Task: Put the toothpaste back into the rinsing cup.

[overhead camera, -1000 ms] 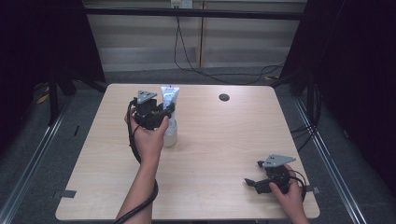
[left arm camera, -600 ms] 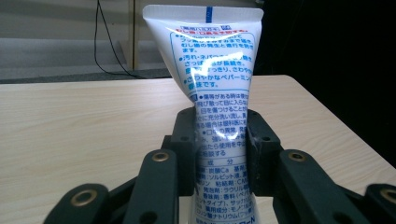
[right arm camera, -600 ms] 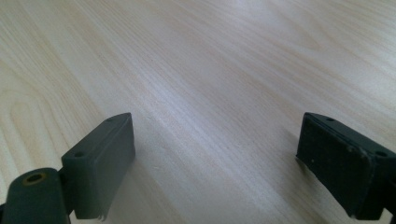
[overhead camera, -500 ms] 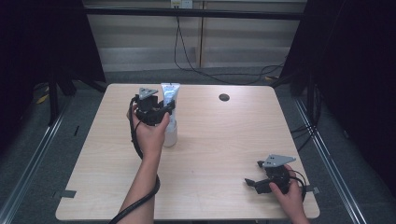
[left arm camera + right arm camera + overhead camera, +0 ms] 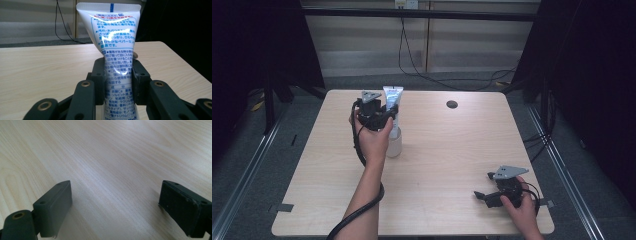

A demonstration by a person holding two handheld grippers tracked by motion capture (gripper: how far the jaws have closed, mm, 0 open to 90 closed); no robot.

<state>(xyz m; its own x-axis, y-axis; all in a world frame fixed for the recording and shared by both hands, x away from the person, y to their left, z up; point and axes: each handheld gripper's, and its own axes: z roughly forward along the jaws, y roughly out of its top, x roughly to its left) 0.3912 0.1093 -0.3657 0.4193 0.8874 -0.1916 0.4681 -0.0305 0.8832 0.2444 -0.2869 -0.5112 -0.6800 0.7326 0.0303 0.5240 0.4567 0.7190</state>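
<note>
Pale wood-grain table (image 5: pixel 452 150), light beige with fine straight streaks. White tube (image 5: pixel 117 50), glossy, printed with blue Japanese text inside a blue outline, red lettering near the top, a small blue mark on the crimped edge; translucent whitish cap end (image 5: pixel 394 145) lower down. Matt black left tool (image 5: pixel 117 82), brass-coloured rivets at the joints, grey three-cornered plate (image 5: pixel 371 95) on top. Matt black right tool (image 5: pixel 117 205) too, same grey plate (image 5: pixel 507 172). Small dark round hole (image 5: pixel 452 104) in the table. Black cables (image 5: pixel 412 55) over grey floor (image 5: pixel 242 150); black curtains (image 5: pixel 257 45) at both sides.
</note>
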